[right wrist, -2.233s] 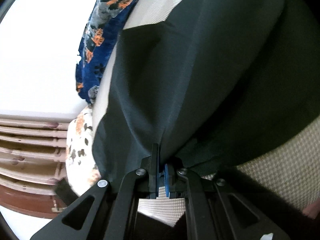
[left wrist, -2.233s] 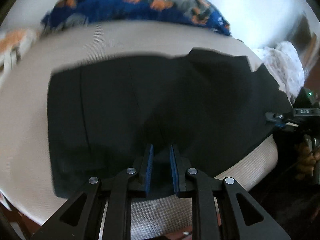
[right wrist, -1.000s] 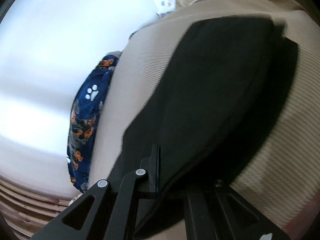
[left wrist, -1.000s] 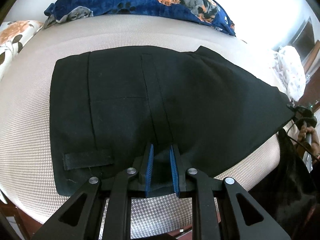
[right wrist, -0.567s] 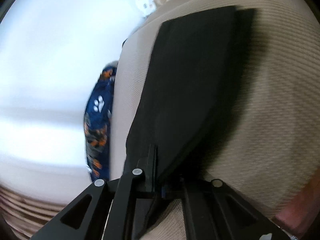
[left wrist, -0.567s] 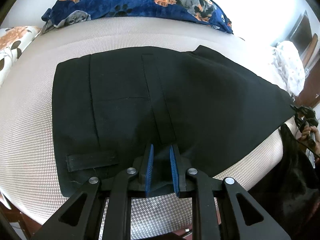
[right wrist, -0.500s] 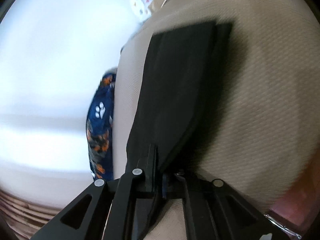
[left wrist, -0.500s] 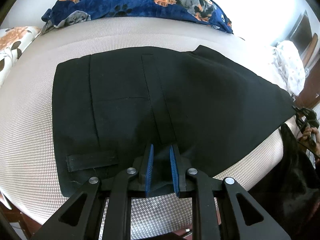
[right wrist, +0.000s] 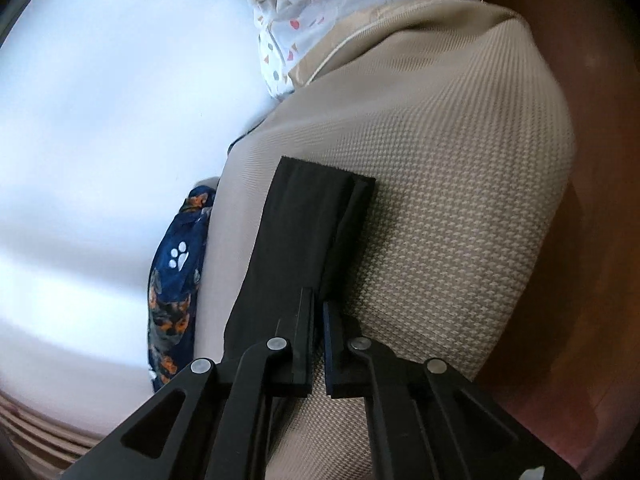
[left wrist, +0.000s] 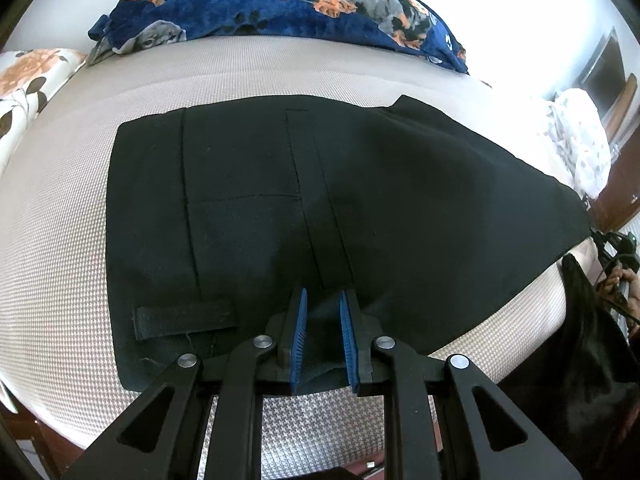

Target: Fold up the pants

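Note:
Black pants [left wrist: 320,208] lie folded lengthwise on the beige mattress [left wrist: 60,240], waistband at the left, legs running off right. My left gripper [left wrist: 323,304] is at the near edge, its blue pads [left wrist: 301,320] a little apart with a fold of cloth between them. In the right wrist view the leg ends [right wrist: 304,232] lie flat on the mattress [right wrist: 460,200]. My right gripper [right wrist: 318,308] sits at the leg's near edge with a narrow gap between its jaws; no cloth shows held in the gap.
A blue dog-print blanket [left wrist: 280,4] lies along the far side of the mattress, also in the right wrist view [right wrist: 176,280]. A white patterned cloth [right wrist: 320,12] sits at the mattress end. A floral pillow [left wrist: 28,80] is at the left. Brown floor [right wrist: 592,240] lies beyond the edge.
My right gripper carried the legs out straight, lowered them onto the mattress and its jaws parted slightly. The left gripper stayed in place.

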Motion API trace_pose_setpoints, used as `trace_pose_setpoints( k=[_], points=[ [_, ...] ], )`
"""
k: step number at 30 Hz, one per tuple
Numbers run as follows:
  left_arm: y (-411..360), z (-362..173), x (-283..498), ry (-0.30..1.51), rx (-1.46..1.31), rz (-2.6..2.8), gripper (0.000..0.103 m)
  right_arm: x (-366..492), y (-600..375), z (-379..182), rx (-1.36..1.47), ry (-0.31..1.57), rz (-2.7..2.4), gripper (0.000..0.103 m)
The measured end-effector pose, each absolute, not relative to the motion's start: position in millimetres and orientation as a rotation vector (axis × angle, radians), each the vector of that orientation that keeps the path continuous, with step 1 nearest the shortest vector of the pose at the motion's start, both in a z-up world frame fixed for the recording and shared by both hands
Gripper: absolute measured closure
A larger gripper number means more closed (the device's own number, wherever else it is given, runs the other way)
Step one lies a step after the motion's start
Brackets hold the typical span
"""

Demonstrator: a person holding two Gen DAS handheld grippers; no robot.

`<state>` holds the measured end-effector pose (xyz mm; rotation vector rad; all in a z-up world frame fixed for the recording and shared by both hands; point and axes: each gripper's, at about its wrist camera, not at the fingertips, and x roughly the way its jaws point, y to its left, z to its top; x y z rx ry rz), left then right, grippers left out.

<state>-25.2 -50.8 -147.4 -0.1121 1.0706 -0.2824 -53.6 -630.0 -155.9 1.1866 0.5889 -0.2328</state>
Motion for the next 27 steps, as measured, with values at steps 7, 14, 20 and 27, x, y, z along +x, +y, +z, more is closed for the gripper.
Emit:
trace_pose_setpoints(
  k=[7, 14, 20, 27],
  points=[
    [-48, -148, -26, 1.068, -0.124, -0.284, 0.084, -66, -643, -175, 1.348, 0.538, -0.164, 0.093],
    [-47, -148, -28, 1.054, -0.140, -0.279, 0.084, -97, -637, -157, 1.465, 0.386, -0.184, 0.085],
    [-46, -148, -30, 1.047, -0.145, -0.277, 0.084, -66, -579, -85, 1.279, 0.385, -0.081, 0.072],
    [-45, -149, -33, 1.023, -0.149, -0.282, 0.083, -69, -621, -107, 1.162, 0.490, -0.319, 0.056]
  ],
)
